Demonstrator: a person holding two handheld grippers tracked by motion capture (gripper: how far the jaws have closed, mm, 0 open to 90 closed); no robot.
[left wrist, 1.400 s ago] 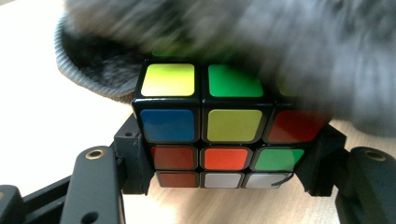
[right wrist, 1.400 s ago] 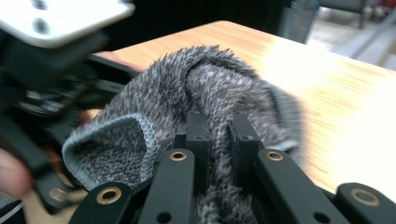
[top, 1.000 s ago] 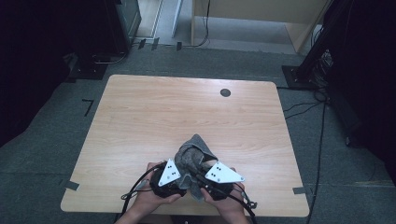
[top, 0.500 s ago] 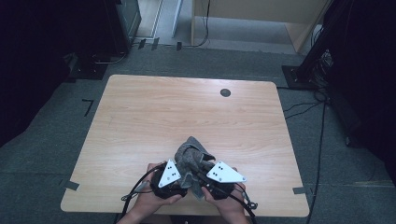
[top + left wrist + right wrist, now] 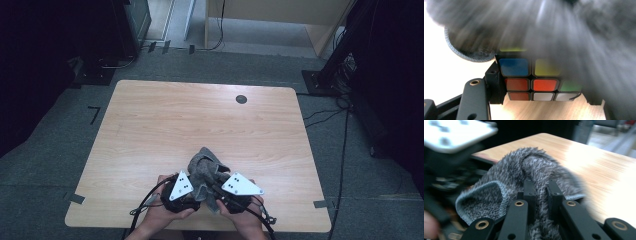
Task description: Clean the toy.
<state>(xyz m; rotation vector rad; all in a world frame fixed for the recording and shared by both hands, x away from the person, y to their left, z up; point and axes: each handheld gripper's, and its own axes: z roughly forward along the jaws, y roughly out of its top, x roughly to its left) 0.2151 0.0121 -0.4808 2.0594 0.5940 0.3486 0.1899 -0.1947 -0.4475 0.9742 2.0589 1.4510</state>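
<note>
A colour cube (image 5: 534, 77) with blue, yellow, orange, green and white stickers sits between the jaws of my left gripper (image 5: 544, 92), which is shut on its sides. A grey fluffy cloth (image 5: 564, 30) hangs over the cube's top and right, blurred. My right gripper (image 5: 541, 192) is shut on a fold of that cloth (image 5: 506, 177). In the high view both hands meet at the table's near edge, with the cloth (image 5: 205, 167) bunched over the left gripper (image 5: 197, 189) and the right gripper (image 5: 216, 189); their fingertips are hidden beneath it.
The wooden table (image 5: 200, 115) has a small black round grommet (image 5: 241, 99) near its far edge. Cables trail from both grippers over the near edge. Dark stands and cables line the carpet around the table.
</note>
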